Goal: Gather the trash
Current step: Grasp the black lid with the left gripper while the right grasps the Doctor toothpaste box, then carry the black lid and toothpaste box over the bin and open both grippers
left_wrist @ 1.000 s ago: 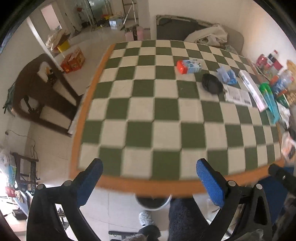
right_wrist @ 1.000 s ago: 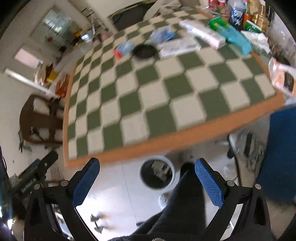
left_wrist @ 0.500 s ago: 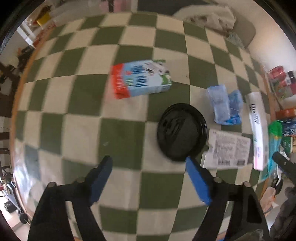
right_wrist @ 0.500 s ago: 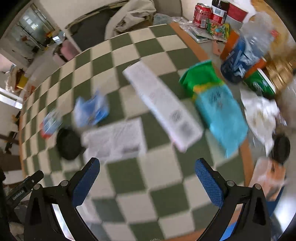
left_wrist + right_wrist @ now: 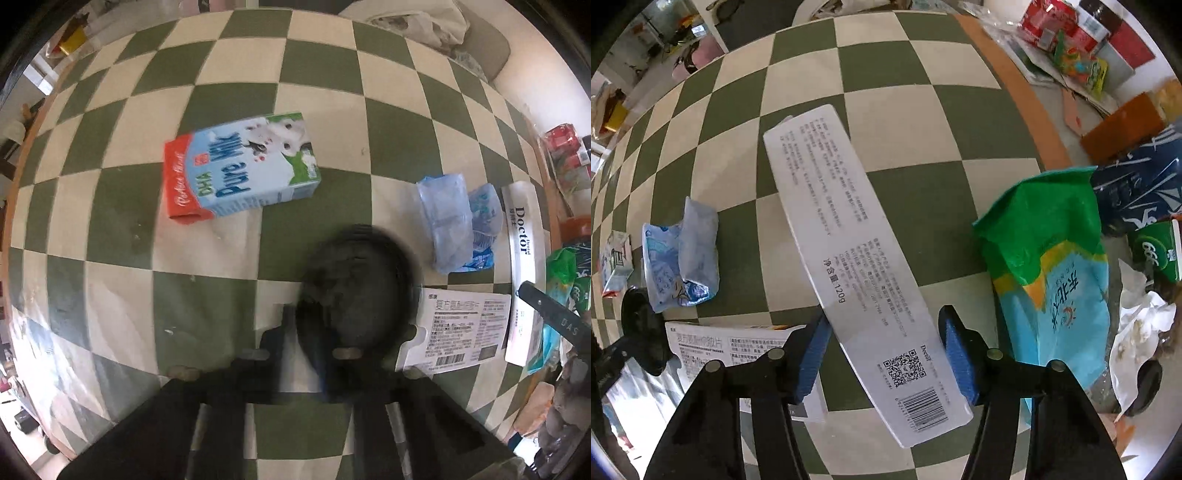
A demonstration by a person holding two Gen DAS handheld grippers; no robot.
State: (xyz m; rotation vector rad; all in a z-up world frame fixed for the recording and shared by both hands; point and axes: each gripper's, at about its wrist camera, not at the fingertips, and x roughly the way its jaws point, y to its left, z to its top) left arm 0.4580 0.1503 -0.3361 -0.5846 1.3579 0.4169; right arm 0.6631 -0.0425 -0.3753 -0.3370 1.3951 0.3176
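In the left wrist view my left gripper (image 5: pixel 314 354) is blurred and closed in on the near rim of a black round lid (image 5: pixel 362 288) on the checkered table (image 5: pixel 207 302). A milk carton (image 5: pixel 240 170) lies beyond it. In the right wrist view my right gripper (image 5: pixel 886 332) has its blue pads on either side of a long white toothpaste box (image 5: pixel 849 240); the left pad (image 5: pixel 816 347) touches it, the right pad (image 5: pixel 956 350) is at its edge. The box also shows in the left wrist view (image 5: pixel 522 258).
A crumpled blue wrapper (image 5: pixel 679 254) and a flat white medicine box (image 5: pixel 738 350) lie left of the toothpaste box. A green and blue bag (image 5: pixel 1052 266), bottles and snack packs (image 5: pixel 1071 48) crowd the right table edge. A cushioned seat (image 5: pixel 443 29) stands beyond the table.
Both grippers came down from above the floor and bin to the table. The left one narrowed around the black lid; the right one narrowed around the toothpaste box.
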